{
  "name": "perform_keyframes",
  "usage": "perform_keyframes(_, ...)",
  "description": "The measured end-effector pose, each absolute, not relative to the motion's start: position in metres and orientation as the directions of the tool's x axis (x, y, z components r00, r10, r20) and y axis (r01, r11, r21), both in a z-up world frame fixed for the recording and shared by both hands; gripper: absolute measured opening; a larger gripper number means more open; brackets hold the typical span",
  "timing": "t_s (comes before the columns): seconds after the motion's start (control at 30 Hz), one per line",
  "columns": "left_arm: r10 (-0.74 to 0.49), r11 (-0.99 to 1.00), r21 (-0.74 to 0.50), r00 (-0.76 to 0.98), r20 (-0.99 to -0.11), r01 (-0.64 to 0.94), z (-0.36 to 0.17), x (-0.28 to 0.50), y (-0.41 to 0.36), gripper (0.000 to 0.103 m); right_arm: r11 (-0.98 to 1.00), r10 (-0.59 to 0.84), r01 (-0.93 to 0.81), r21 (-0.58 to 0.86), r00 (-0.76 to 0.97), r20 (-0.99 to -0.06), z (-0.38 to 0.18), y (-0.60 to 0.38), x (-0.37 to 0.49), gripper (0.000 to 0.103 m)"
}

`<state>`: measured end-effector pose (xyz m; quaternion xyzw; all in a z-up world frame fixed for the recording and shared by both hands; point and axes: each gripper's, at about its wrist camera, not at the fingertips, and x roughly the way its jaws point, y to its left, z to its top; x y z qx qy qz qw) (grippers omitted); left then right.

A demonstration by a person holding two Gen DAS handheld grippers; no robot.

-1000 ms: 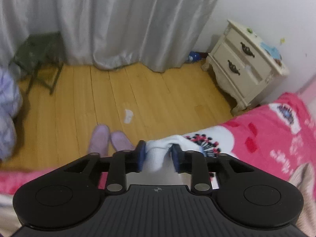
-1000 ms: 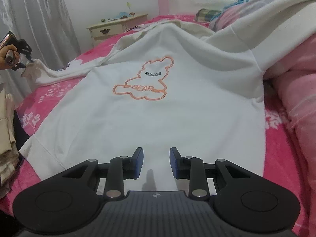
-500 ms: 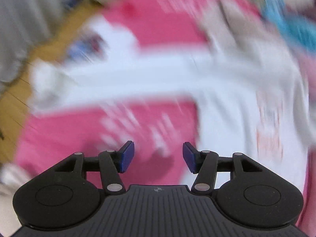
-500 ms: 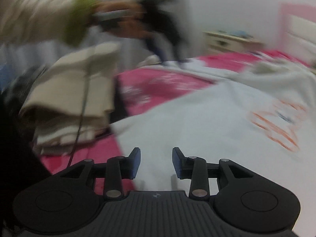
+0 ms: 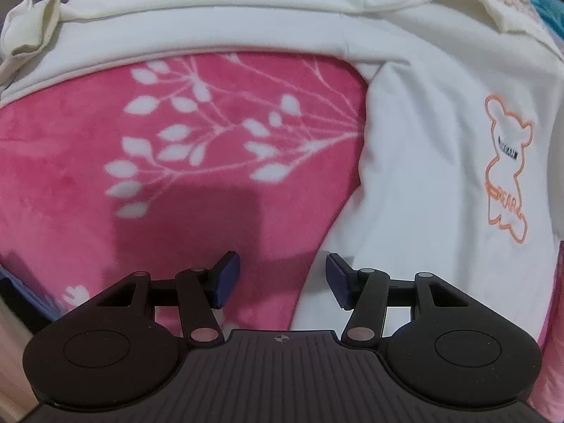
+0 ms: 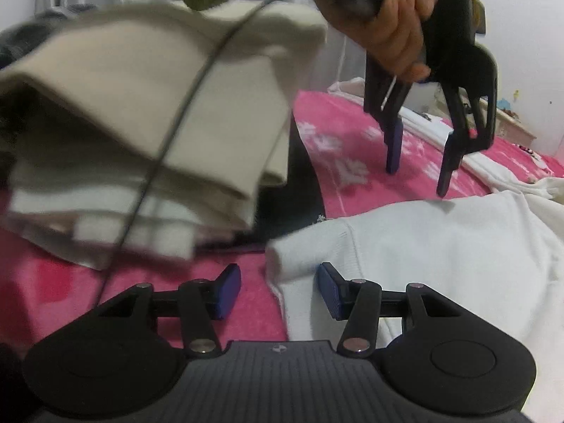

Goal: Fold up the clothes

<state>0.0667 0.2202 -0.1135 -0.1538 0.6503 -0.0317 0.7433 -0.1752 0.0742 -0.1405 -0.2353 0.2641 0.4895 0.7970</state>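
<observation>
Left claw [image 5: 282, 282] released sleeve [image 5: 197, 35], now gaping empty; right claw [image 6: 278, 290] open astride sweatshirt [image 6: 423, 246] hem

Soft white knit cotton on the sweatshirt [image 5: 416, 162], matt, with raised orange stitching outlining the bear motif [image 5: 506, 172]; ribbed weave along the hem [image 6: 282, 264]. Plush, velvety pink fleece on the blanket [image 5: 105, 162], faintly napped, printed with white leaves. Matt black plastic on the left gripper [image 5: 282, 280], ridged across the housing, with small bright metal pivot pins and blue rubbery textured pads [image 5: 225, 278]. Same matt plastic and blue pads on the right gripper [image 6: 278, 290]. Coarse cream and white woven cloth in the folded stack [image 6: 148, 134], blurred. Thin smooth dark cable [image 6: 169, 141] across it.
</observation>
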Motion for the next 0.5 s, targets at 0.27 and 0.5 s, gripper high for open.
perform_keyframes(0.27, -0.303, 0.930, -0.339, 0.226, -0.926, -0.141, -0.116, 0.078, 0.223, 0.055, 0.538, 0.664, -0.842, 0.034, 0.399, -0.633, -0.116, 0.061, -0.155, 0.010)
perform_keyframes(0.5, -0.280, 0.951, -0.304, 0.271, -0.921, -0.051, -0.121, 0.069, 0.200, 0.007, 0.566, 0.701, -0.815, 0.129, 0.393, -0.596, -0.093, 0.046, -0.149, 0.010)
